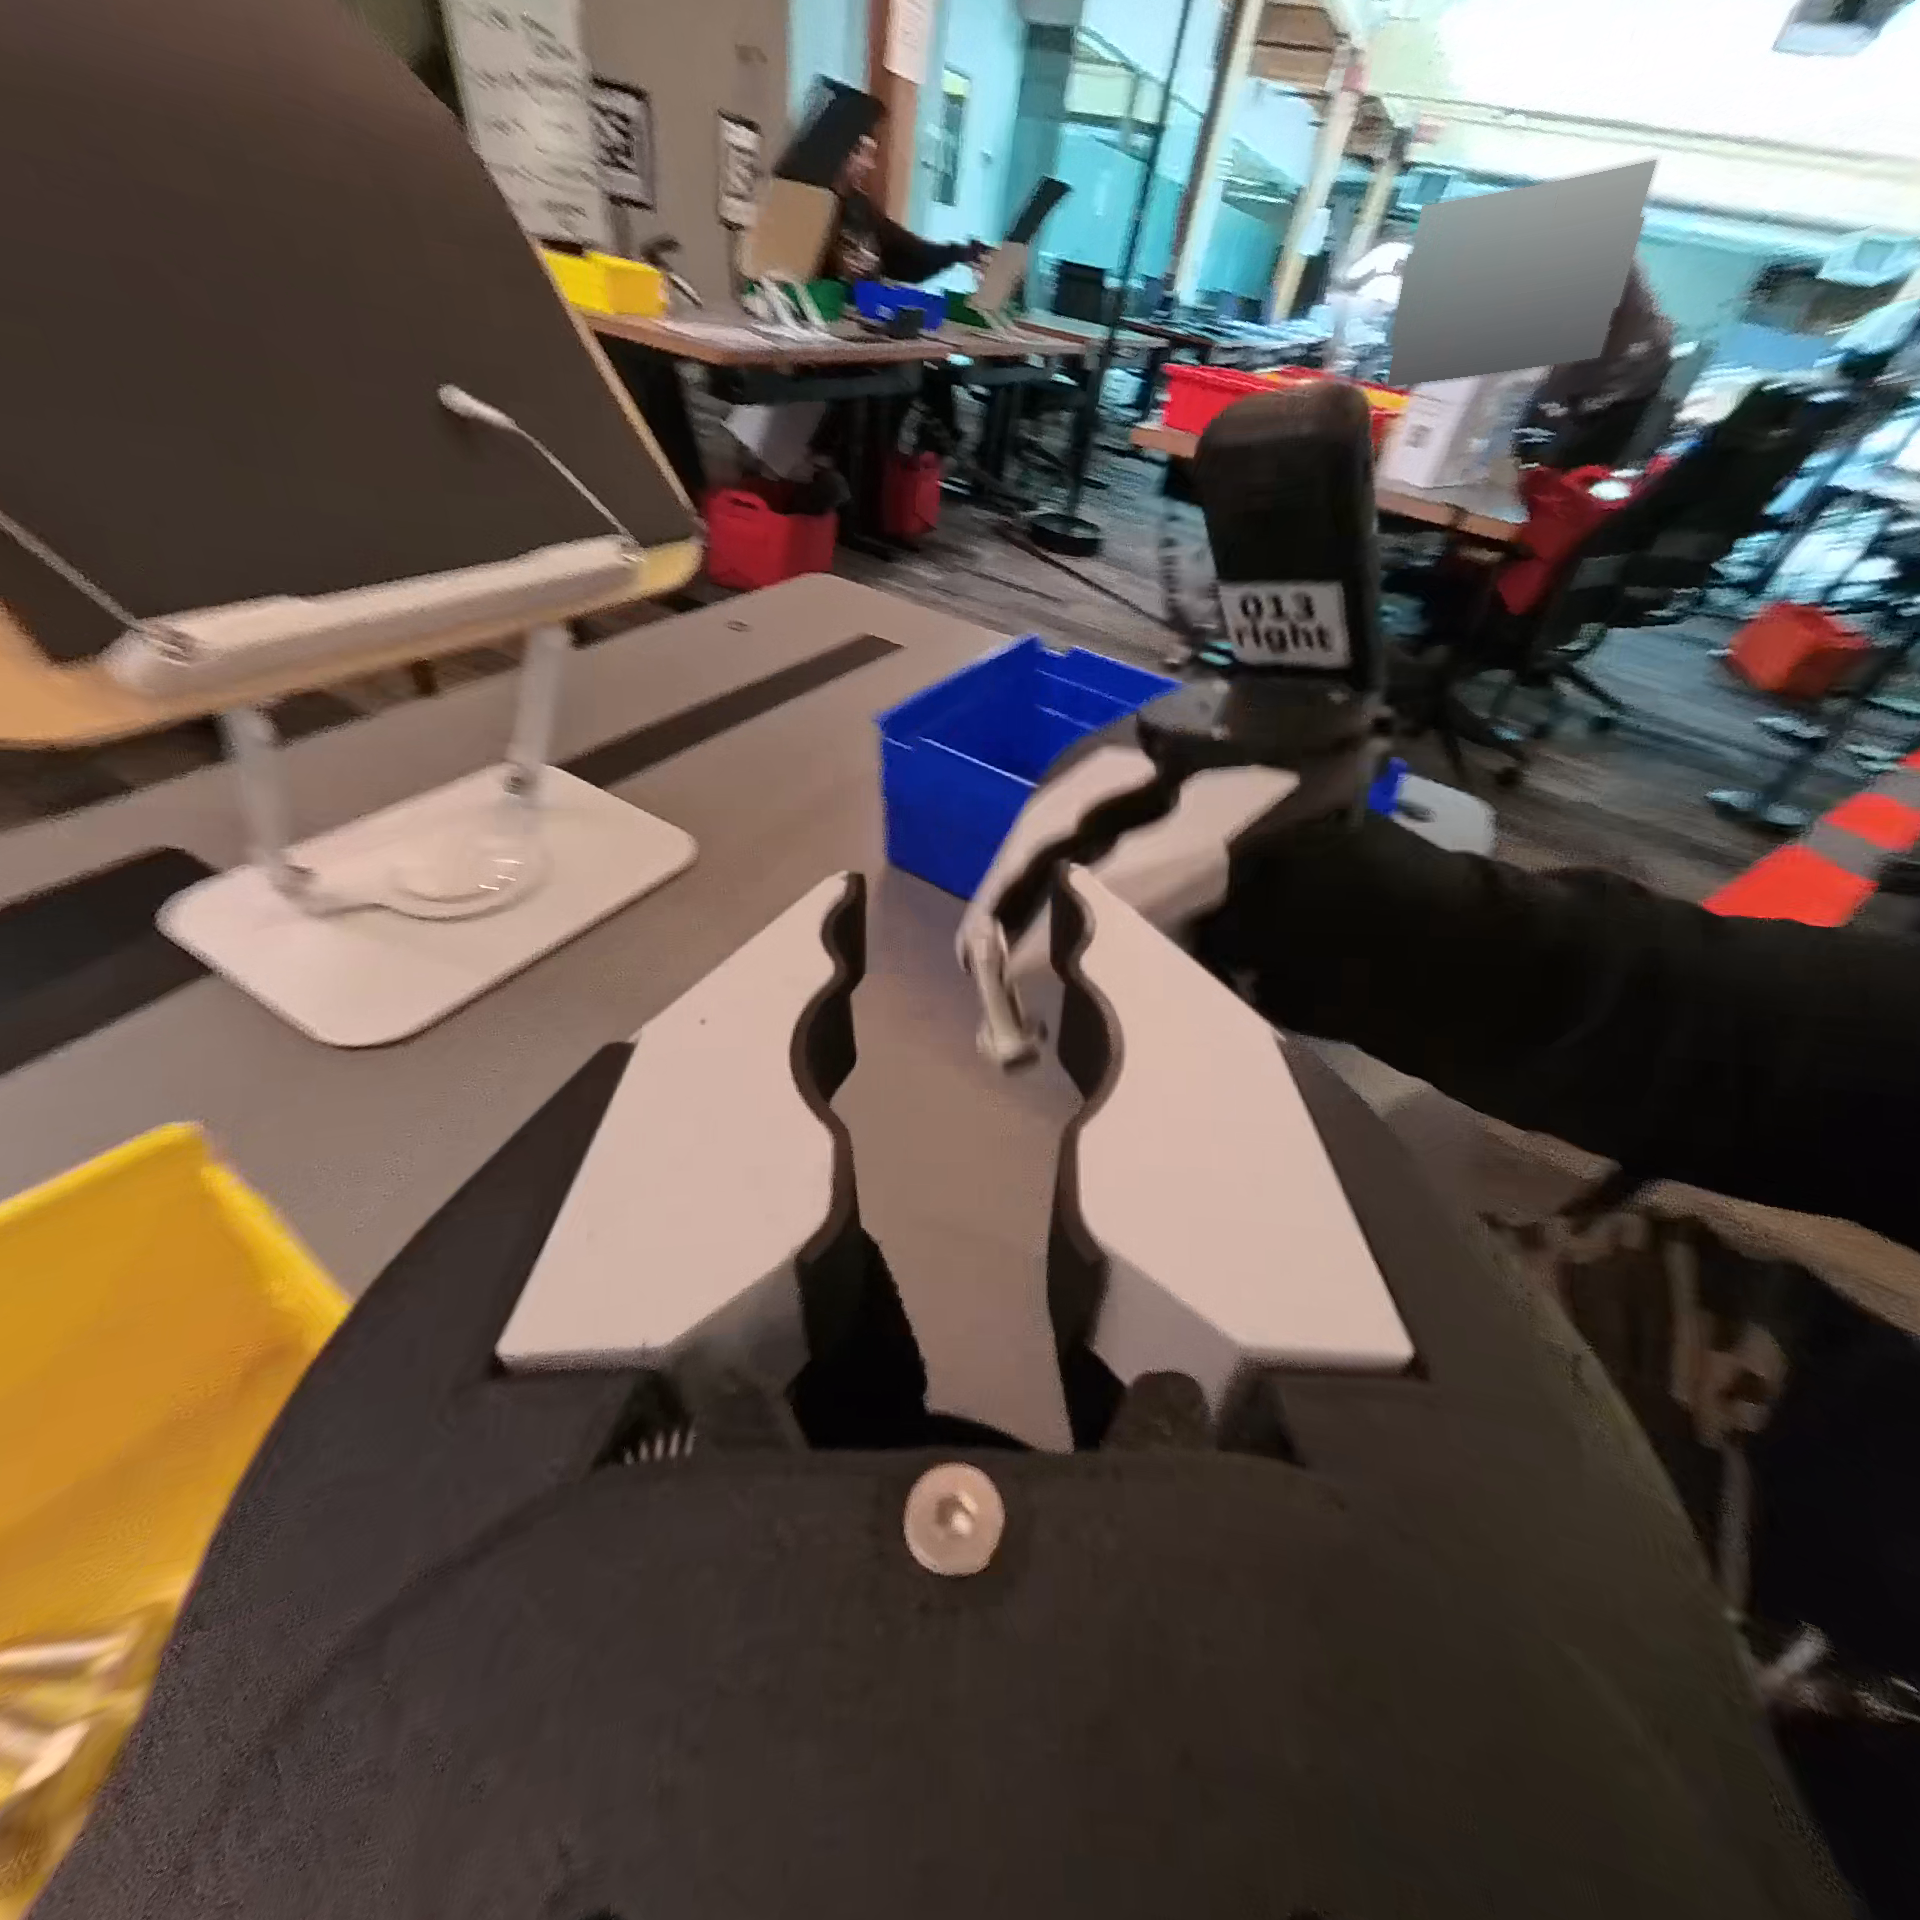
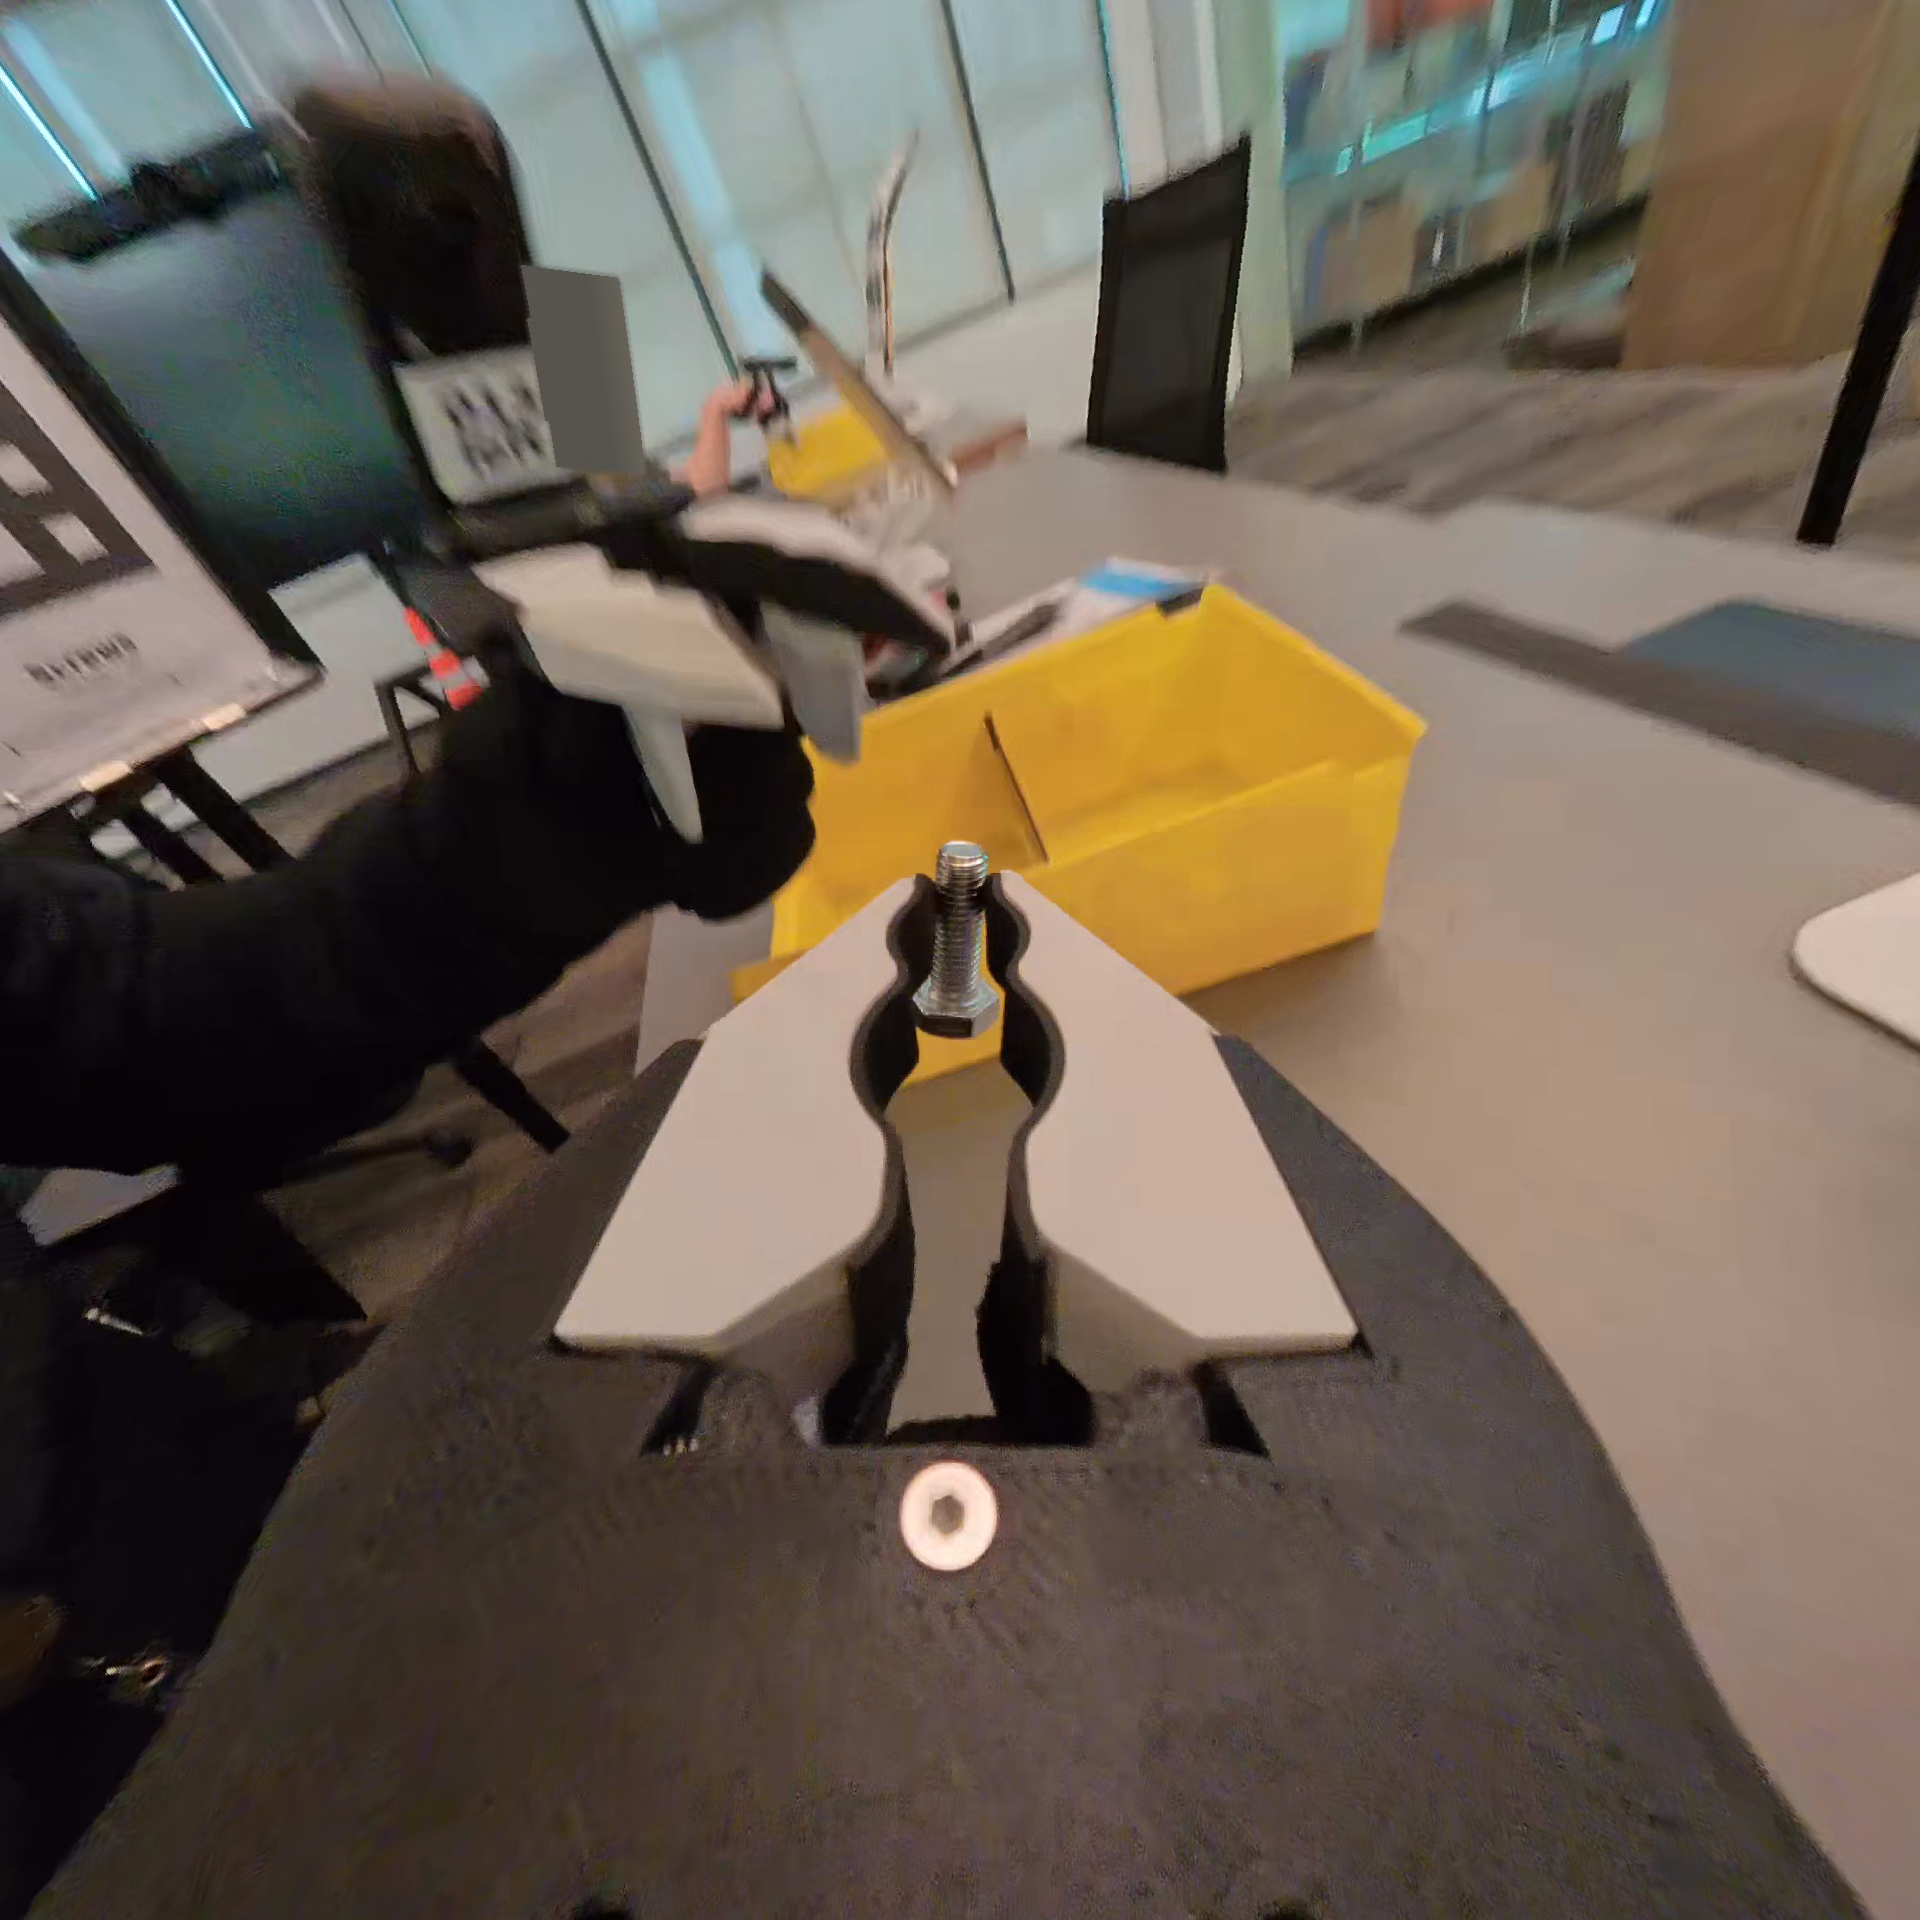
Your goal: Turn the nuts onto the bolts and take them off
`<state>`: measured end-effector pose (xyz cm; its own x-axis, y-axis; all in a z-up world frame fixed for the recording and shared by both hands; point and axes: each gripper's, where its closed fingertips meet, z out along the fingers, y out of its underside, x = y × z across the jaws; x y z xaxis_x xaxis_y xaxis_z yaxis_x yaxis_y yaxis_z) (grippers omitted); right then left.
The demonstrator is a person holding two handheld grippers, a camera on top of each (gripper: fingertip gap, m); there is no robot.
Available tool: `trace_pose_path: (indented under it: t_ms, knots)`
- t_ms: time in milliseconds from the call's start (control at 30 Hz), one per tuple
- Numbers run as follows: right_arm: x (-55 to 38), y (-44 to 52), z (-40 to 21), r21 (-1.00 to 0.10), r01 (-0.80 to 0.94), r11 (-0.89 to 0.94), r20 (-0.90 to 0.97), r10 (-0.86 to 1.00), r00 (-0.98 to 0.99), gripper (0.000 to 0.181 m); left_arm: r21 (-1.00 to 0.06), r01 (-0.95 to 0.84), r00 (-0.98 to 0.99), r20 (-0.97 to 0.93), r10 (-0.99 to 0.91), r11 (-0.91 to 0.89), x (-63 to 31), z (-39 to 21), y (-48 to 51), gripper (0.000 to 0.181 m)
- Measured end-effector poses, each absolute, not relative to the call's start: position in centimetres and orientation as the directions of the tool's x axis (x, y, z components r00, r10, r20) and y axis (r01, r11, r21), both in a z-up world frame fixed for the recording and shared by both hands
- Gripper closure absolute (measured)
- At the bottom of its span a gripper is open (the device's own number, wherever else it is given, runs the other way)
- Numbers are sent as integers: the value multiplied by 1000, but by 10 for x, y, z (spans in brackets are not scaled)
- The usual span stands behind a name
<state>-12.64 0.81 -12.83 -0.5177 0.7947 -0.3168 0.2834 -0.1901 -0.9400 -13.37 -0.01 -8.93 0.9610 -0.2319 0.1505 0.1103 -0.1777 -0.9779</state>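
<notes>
The bolt (image 2: pixel 958 940) is in the right gripper (image 2: pixel 958 904), pinched by its threaded shank between the two pale fingers (image 2: pixel 1101 1049), with the hexagonal head toward the gripper body and the free threaded end pointing away, past the fingertips. No nut is on it that I can see. In the left wrist view the same bolt (image 1: pixel 1003 997) hangs above the grey table (image 1: pixel 623 1039), just in front of the left gripper (image 1: pixel 961 935), near that gripper's right finger. The left gripper is parted to a moderate gap and holds nothing; only the table surface shows between its fingers (image 1: pixel 727 1122). A yellow bin (image 2: pixel 1195 831) stands on the table just beyond the bolt in the right wrist view, and a blue bin (image 1: pixel 977 769) stands farther off in the left wrist view; I cannot tell what lies inside either one. I judge that the step in hand is the start of a threading: the bolt is ready, but the nut is missing. The next move probably calls for the left gripper to fetch a nut, likely from one of the bins, and then to bring it square to the free end of the thread, because a tilted nut would cross-thread or slip away.
</notes>
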Motion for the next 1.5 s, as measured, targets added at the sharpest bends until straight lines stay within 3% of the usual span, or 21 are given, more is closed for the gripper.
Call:
trace_pose_path:
  t_ms: [133,300,667,1133,1200,1233,1400,1500]
  knots:
    - [-107,27,-94,-964,145,-224,-267,792,-549,173,-967,151,904,218,-367,-203,-103,-99,5,141]
    - [-97,10,-79,-974,65,-217,-208,747,-631,174,-974,93,889,175,-422,-207,-74,-107,12,140]
    - [-97,1,-78,-980,41,-193,-174,745,-644,174,-976,135,883,197,-426,-171,-77,-104,10,164]
    - [-95,-1,-75,-974,36,-222,-190,724,-663,173,-981,122,885,178,-431,-154,-74,-106,11,165]
    - [-97,5,-73,-972,54,-229,-209,740,-640,148,-983,120,892,167,-419,-138,-77,-103,11,166]
    - [-96,9,-72,-973,68,-220,-213,746,-631,146,-984,107,897,156,-413,-140,-79,-103,10,166]
    - [-82,21,-92,-972,237,11,-130,810,-572,146,-991,52,926,96,-366,-126,-94,-98,5,165]
    - [-63,10,-140,-879,414,235,-60,808,-586,139,-993,57,931,91,-354,-107,-102,-93,2,166]
